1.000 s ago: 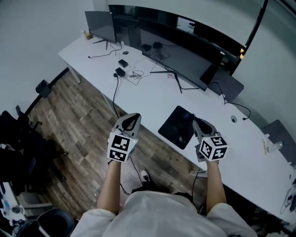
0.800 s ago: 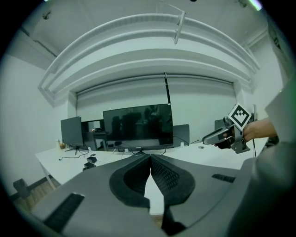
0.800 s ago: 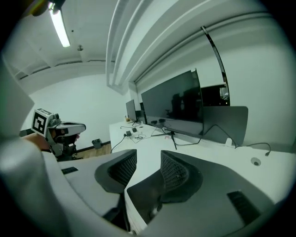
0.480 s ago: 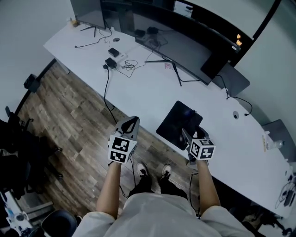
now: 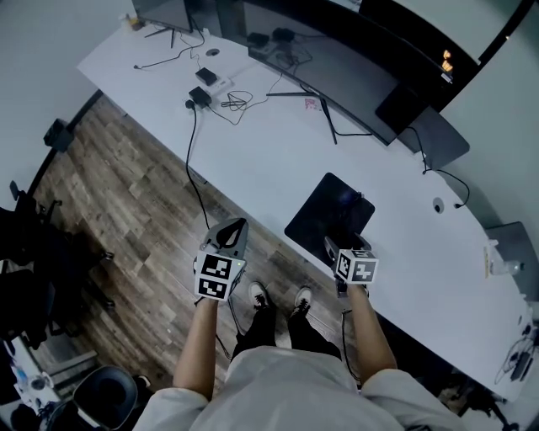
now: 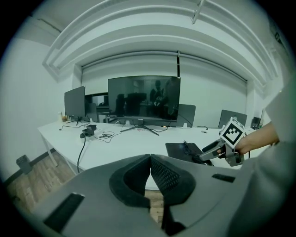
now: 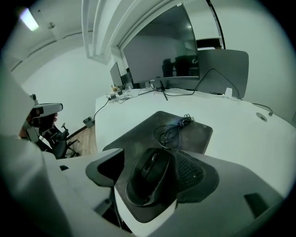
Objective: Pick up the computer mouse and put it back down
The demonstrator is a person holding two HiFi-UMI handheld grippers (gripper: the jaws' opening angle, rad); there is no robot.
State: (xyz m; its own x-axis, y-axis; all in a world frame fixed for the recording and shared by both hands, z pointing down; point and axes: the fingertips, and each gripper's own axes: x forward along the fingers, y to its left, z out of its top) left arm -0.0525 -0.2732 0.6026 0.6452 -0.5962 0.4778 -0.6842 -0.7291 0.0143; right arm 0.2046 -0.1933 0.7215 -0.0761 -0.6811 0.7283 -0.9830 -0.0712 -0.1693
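Observation:
A black computer mouse (image 7: 149,178) rests on the near corner of a black mouse pad (image 7: 194,134), its cable coiled further back on the pad (image 7: 170,130). My right gripper (image 7: 152,163) straddles the mouse. Its jaws are opening, with the mouse between them and a gap at the left pad. In the head view the right gripper (image 5: 344,246) hides the mouse at the near edge of the pad (image 5: 324,210). My left gripper (image 6: 150,159) is shut and holds nothing. It hangs over the wooden floor (image 5: 230,231), in front of the table's edge.
The white table (image 5: 269,168) carries a large dark monitor (image 5: 337,67), a smaller monitor (image 5: 160,10) at the far left, and a power adapter with loose cables (image 5: 206,91). Office chairs (image 5: 34,252) stand on the floor at left.
Both grippers have dropped lower. The right one has come down onto the near edge of the mouse pad. The left stays over the floor.

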